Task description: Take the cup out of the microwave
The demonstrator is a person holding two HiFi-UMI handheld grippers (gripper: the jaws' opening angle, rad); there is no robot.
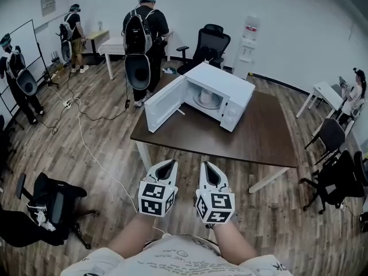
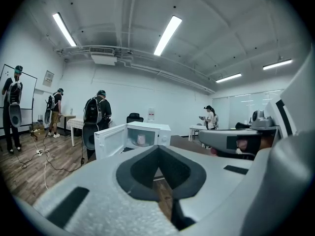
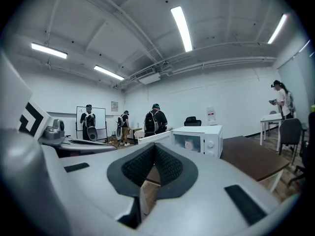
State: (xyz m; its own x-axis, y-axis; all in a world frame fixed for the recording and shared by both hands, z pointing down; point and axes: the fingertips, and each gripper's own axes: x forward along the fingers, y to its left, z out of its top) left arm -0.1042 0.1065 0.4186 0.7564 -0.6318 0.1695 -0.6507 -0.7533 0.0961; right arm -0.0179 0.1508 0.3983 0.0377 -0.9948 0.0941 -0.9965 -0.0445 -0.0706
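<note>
A white microwave (image 1: 215, 94) stands on a dark brown table (image 1: 270, 137) with its door (image 1: 164, 103) swung open to the left. A pale cup (image 2: 141, 139) sits inside the cavity; it also shows in the right gripper view as the cup (image 3: 189, 144). In the head view I only make out a pale round shape (image 1: 208, 99) inside. My left gripper (image 1: 170, 163) and right gripper (image 1: 206, 164) are side by side in front of the table's near edge, short of the microwave. Both point toward it and both are shut with nothing between their jaws.
Several people stand at the back left, one (image 1: 144, 39) just behind the microwave door. Cables (image 1: 80, 117) run across the wooden floor. Office chairs stand at the left (image 1: 52, 203), the right (image 1: 336, 177) and behind the table (image 1: 210, 45). Small white tables (image 1: 325, 94) are at the room's edges.
</note>
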